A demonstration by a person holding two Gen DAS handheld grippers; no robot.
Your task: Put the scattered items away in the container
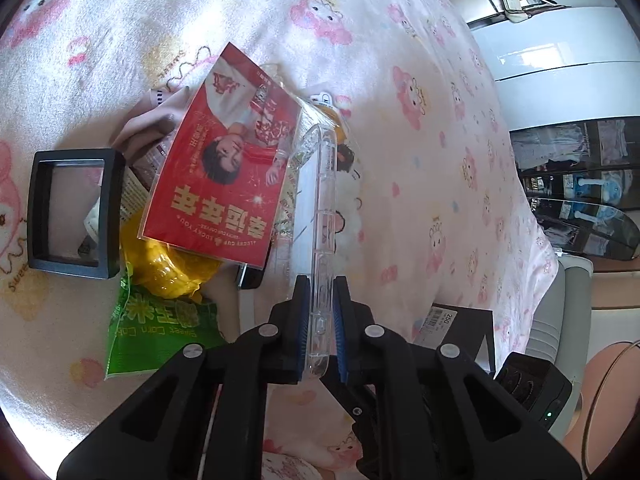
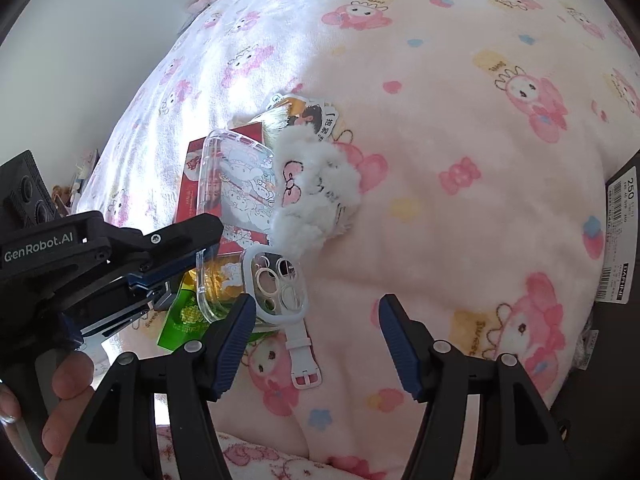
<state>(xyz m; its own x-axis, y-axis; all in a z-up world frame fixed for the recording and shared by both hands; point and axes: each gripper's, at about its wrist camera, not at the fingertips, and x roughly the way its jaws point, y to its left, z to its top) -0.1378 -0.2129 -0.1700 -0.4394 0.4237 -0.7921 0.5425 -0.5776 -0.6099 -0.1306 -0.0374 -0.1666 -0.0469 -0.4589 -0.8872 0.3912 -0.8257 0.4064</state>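
Phone case (image 1: 322, 216) pinched edge-on in L gripper (image 1: 322, 312), R gripper (image 2: 318, 340) wide open, empty

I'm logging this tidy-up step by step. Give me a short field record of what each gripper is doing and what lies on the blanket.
left gripper: shut on the edge of the clear phone case
right gripper: open, nothing between the pads
surface: pink cartoon-print blanket
loose items: red card, green corn snack packet, black square frame, white fluffy item, white watch strap
container: dark edge with a price label, only partly in view
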